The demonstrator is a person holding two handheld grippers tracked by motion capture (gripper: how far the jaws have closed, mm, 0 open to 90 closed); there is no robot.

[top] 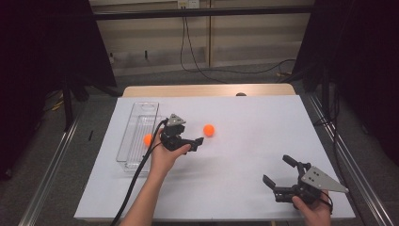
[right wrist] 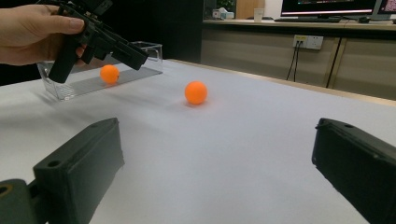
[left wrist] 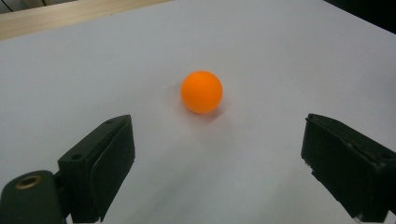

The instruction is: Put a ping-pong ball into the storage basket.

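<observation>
The left gripper (top: 195, 143), just left of centre in the high view, has its jaws spread wide with nothing between them. In the left gripper view the loose orange ball (left wrist: 201, 92) lies ahead of the jaws, near the middle of the frame, on the bare white desk (top: 244, 155) and clear of both pads. So this reads as the approach to a pick, with no grasp made yet.

To the left of that gripper stands the clear tray (top: 139, 117), and a second orange ball (top: 147, 139) already lies inside it. By that showing, about half the job seems done: one ball binned, one left to lift and drop in.

The right gripper (top: 282, 172), lower right in the high view, is also wide open and empty, well apart from the balls.
</observation>
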